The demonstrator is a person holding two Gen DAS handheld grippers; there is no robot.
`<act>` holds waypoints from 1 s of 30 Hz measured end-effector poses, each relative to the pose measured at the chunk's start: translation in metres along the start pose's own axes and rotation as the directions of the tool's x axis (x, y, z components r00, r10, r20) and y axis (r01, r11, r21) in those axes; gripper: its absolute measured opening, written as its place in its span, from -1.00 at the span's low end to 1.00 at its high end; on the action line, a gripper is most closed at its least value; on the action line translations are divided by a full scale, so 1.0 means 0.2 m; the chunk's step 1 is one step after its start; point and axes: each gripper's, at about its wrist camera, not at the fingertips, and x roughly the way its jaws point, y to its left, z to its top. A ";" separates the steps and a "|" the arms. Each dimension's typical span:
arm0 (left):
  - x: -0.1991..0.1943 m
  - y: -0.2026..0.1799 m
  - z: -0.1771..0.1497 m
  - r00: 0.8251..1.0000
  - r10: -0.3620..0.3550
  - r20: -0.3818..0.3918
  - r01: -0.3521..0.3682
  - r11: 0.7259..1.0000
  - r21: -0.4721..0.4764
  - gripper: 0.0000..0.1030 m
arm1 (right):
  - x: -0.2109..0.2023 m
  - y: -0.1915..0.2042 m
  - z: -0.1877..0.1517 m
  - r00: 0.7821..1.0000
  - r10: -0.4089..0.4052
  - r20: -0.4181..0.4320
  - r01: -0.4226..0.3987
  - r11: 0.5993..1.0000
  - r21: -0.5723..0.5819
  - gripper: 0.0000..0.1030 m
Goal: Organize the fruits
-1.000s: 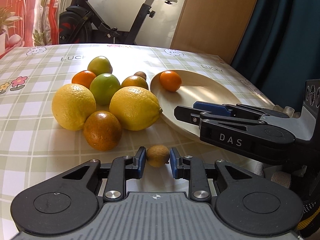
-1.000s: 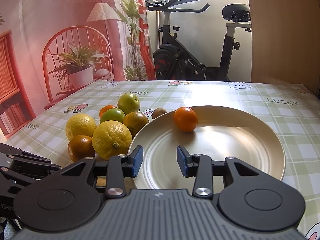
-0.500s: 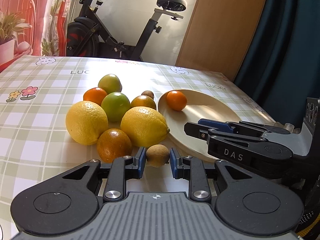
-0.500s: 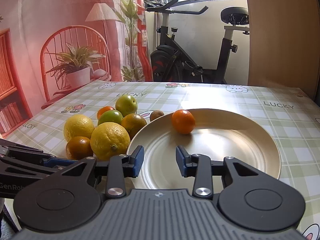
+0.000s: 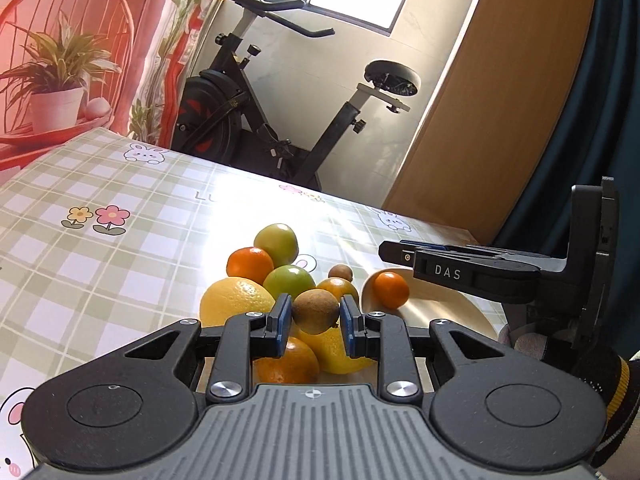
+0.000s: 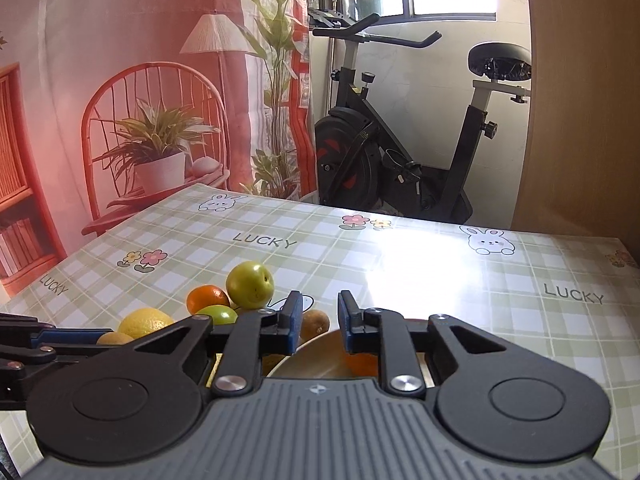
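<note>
Left claw (image 5: 313, 317): clamped on small brown fruit (image 5: 315, 311), raised above the pile (image 5: 256, 280) on the bench (image 5: 120, 248). Right claw (image 6: 318, 322): parted, empty. Plate (image 5: 440, 312): one orange (image 5: 391, 284) placed; most fruit remains outside.

Two lemons (image 5: 236, 298), two green fruits (image 5: 289, 280), four oranges (image 5: 391, 289), two small brown fruits (image 5: 315, 311), one plate (image 5: 448, 312).
</note>
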 end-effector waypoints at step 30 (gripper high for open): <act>0.03 0.05 -0.03 1.000 0.009 -0.030 -0.010 0.999 -0.038 -0.47 | 0.50 0.07 0.01 0.967 -0.076 -0.243 0.041 0.988 -0.146 -0.43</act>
